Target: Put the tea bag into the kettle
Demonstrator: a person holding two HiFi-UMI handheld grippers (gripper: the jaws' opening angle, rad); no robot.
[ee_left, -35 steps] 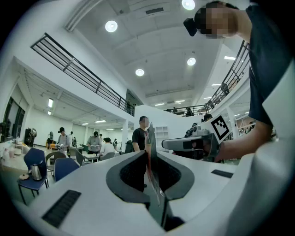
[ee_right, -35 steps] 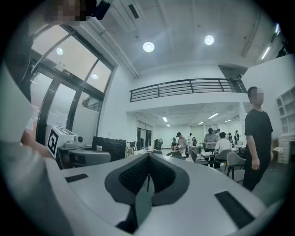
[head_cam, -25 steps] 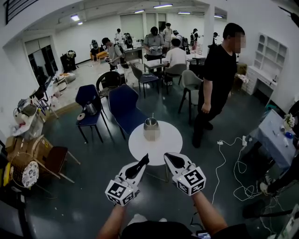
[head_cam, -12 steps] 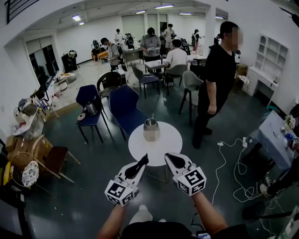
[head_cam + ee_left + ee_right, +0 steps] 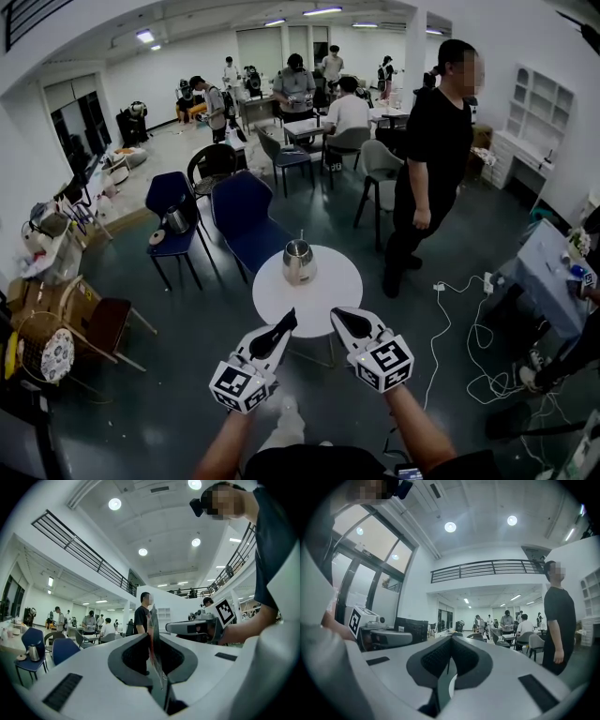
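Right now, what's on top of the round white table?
A metal kettle stands toward the far side of the table. The left gripper and right gripper cover its near edge.

A large open-plan workroom, lab-like: a mezzanine railing (image 5: 487, 568) under strip ceiling lights (image 5: 323, 11), people (image 5: 349, 111) busy at far desks (image 5: 309, 127), blue chairs (image 5: 246, 214), a round white surface (image 5: 330, 289), white shelving (image 5: 539, 117), and cables (image 5: 474, 339) loose across the floor.

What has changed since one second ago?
Very little. The kettle and round table sit slightly lower in the head view; the wearer seems to step nearer. The left gripper, shut on the tea bag, and the shut right gripper kept their places.
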